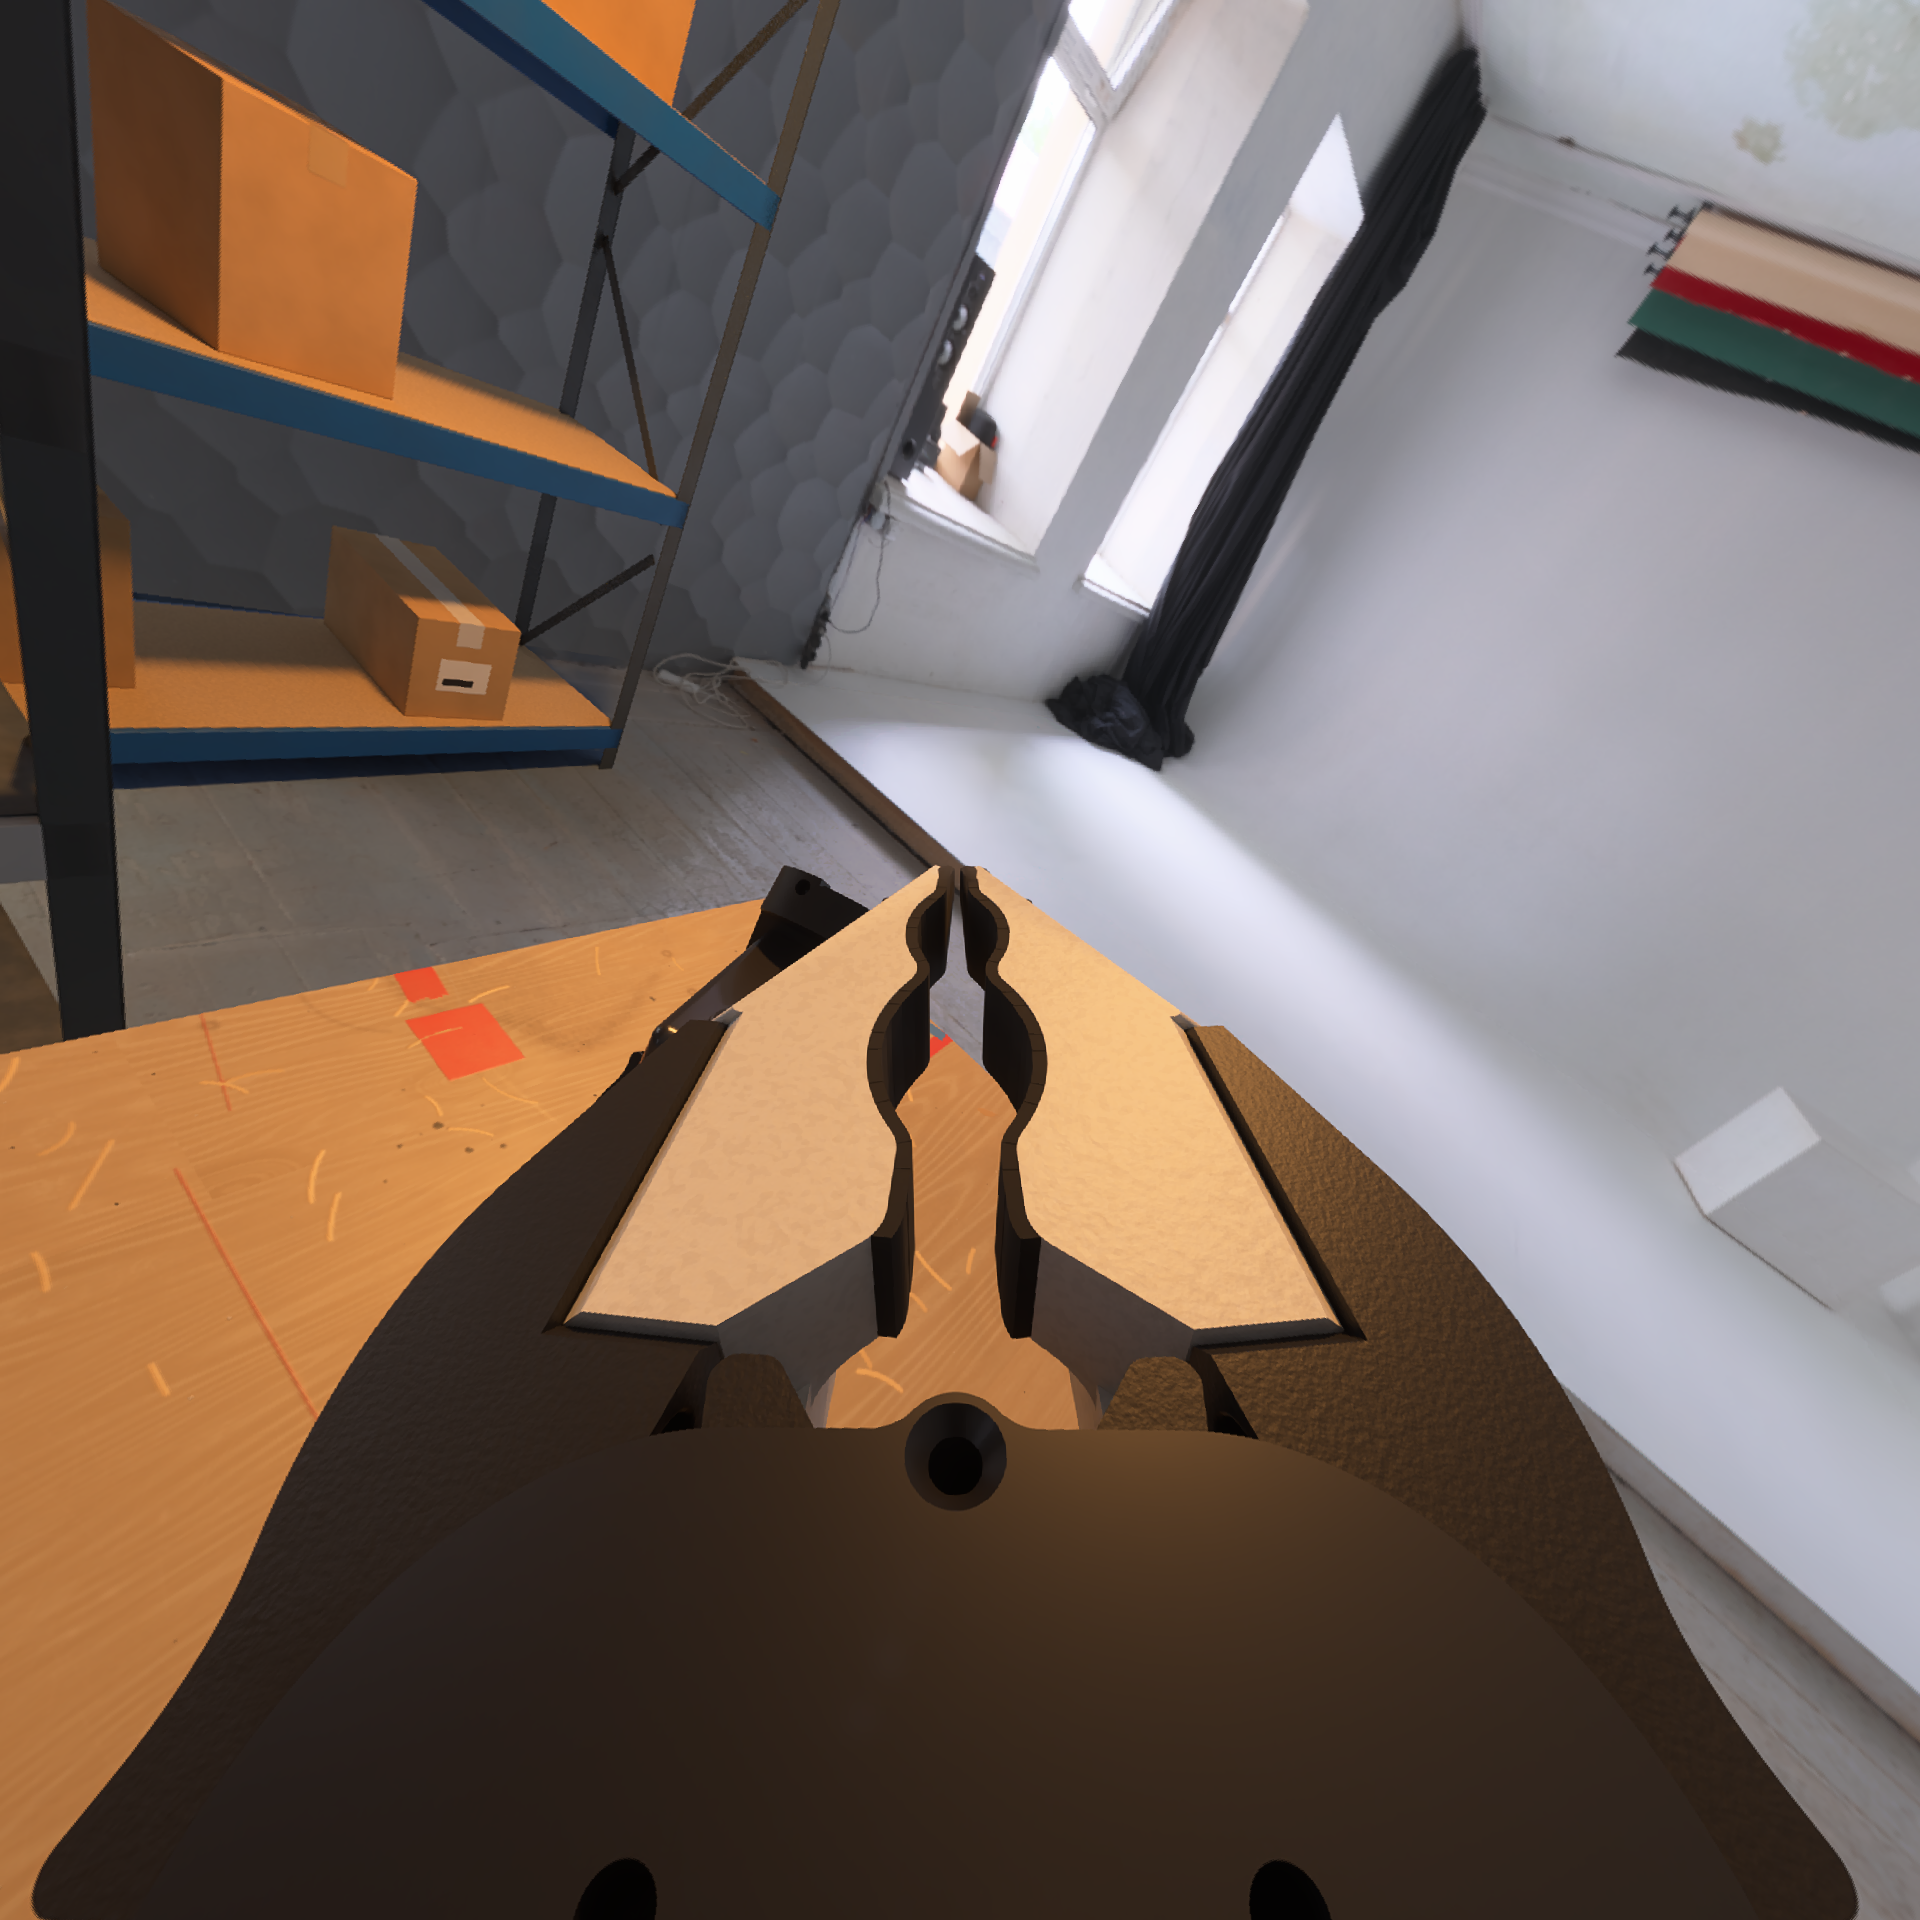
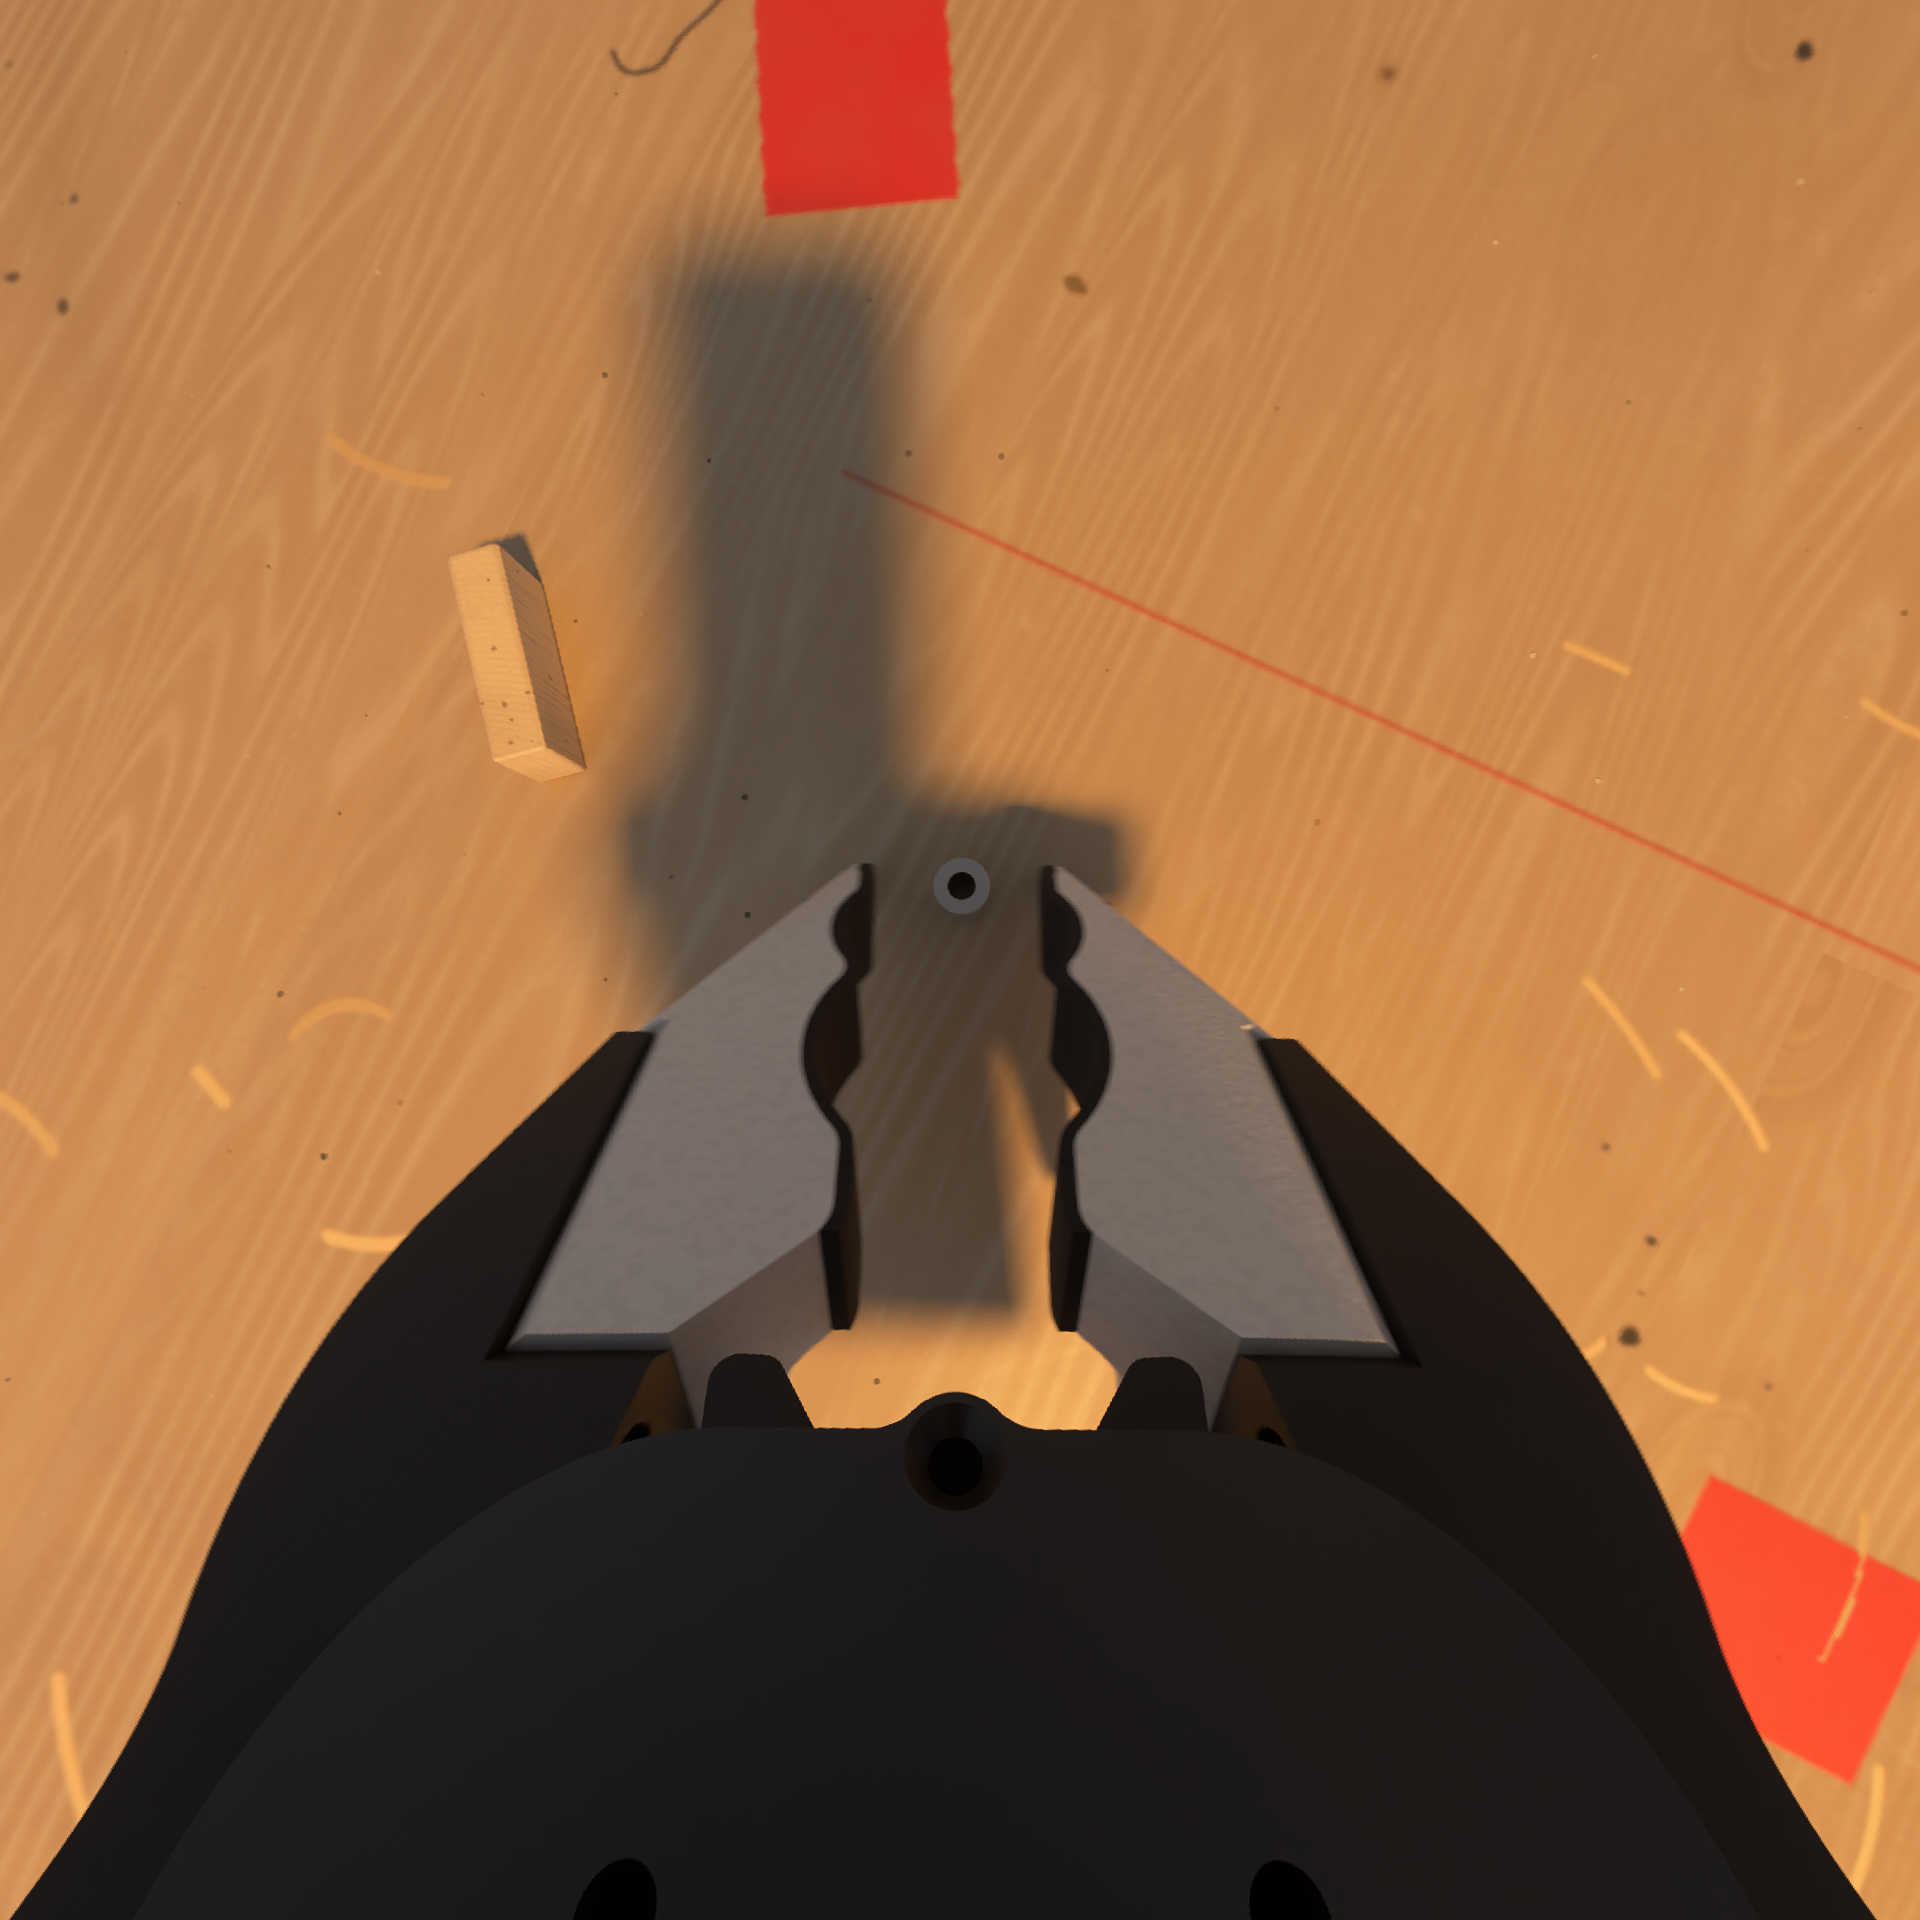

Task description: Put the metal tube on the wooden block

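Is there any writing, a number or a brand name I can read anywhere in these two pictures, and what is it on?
No text can be read in either view.
Small cardboard box on the lowest shelf of the blue metal rack: a white label with a dark mark, too small to read.
Red rectangular patches on the wooden table: plain, no writing.
Pale wooden block and small grey metal tube: unmarked.
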{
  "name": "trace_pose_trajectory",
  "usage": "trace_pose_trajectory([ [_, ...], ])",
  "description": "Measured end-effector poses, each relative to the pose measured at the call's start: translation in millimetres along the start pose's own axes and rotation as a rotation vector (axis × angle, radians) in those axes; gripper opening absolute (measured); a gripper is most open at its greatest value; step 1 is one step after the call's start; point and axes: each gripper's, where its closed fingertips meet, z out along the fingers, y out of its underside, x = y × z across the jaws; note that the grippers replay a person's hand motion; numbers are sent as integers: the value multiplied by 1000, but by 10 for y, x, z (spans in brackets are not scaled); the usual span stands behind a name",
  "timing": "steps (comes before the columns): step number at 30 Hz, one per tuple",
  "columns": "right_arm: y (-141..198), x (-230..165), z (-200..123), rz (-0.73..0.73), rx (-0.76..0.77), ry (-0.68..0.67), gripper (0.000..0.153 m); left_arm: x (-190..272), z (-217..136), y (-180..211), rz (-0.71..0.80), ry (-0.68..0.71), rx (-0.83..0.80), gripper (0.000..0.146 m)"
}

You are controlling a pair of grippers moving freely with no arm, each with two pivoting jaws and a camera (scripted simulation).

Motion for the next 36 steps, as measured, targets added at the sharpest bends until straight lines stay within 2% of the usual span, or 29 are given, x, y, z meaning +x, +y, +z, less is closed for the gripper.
trace_pose_trajectory([
  [2,8,9,1,-5,16,-3,10,4,2,0,2,1,0,1],
  [6,5,40,-35,-57,31,18,10,-44,36,29,-8,-4,-14,0],
  [10,-305,102,-391,-136,189,47,10,-186,78,68,-39,-22,-27,0],
  [13,-544,197,-824,-213,342,173,10,-296,90,75,-73,-26,-19,0],
  [17,-718,258,-1310,-322,459,384,10,-394,96,72,-104,-25,-1,0],
  [21,-861,248,-1678,-431,510,582,10,-413,123,37,-122,3,37,0],
  [24,-886,249,-1830,-477,493,676,10,-401,155,52,-109,5,26,0],
  [32,-975,188,-2042,-460,550,732,10,-410,192,118,-58,-33,-28,1],
  [34,-981,131,-1999,-458,544,691,10,-408,181,105,-63,-26,-17,1],
  [36,-951,7,-1832,-475,509,569,10,-418,160,93,-67,-28,-13,1],
])
